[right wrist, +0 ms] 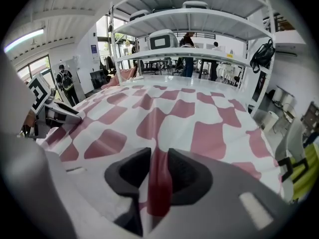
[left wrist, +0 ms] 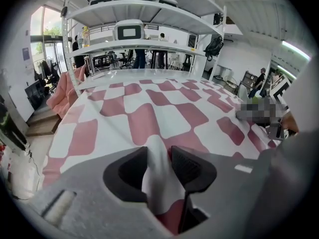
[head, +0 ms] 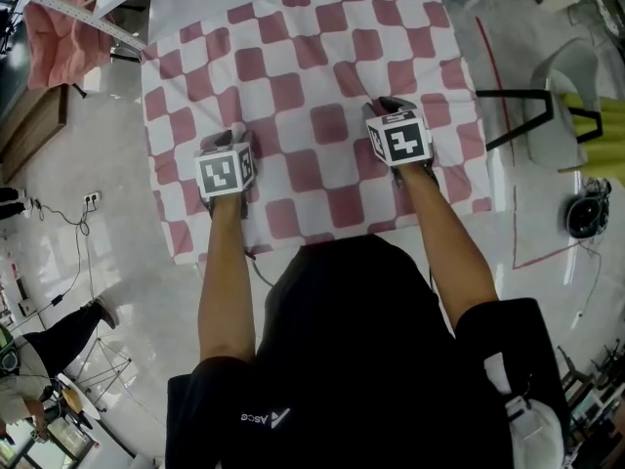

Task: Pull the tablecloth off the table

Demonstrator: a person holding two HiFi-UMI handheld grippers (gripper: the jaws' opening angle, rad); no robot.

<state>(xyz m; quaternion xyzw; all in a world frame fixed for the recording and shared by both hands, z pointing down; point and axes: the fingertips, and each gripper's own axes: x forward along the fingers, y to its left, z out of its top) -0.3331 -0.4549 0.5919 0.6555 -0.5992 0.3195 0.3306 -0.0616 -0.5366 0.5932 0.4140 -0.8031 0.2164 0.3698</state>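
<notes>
Tablecloth [head: 312, 76]: pink-and-white checks, spread flat over the table [head: 195, 8], covering all but a bare white strip beyond its far edge. The near edge lies just in front of the person's body. The left and right edges hang over the table sides, with light creases near the corners.

Left gripper [head: 237, 135]: on the tablecloth's near left part, jaws clenched on a raised white fold of the cloth [left wrist: 158, 158], both pads pressing it.

Right gripper [head: 391, 106]: on the tablecloth's near right part, a little farther in than the left one, jaws pinching a pink ridge of the cloth [right wrist: 159, 176].

Open room: glossy pale floor [head: 78, 213] lies to the left of the tablecloth. To its right the floor is marked by a red tape line [head: 498, 96] running alongside the cloth's right edge.

Items left of the tablecloth: pink fabric [head: 59, 27] draped by the far left corner; wall socket with a trailing cable [head: 90, 200] beside the near left corner; a bystander's leg [head: 59, 330] farther back, towards the person.

Items right of the tablecloth: black frame bars [head: 518, 115], a yellow-green object [head: 605, 125], and a round black device [head: 586, 215] on the floor.

Beyond the far edge of the tablecloth: white shelving [left wrist: 139, 34], with people standing behind it.
</notes>
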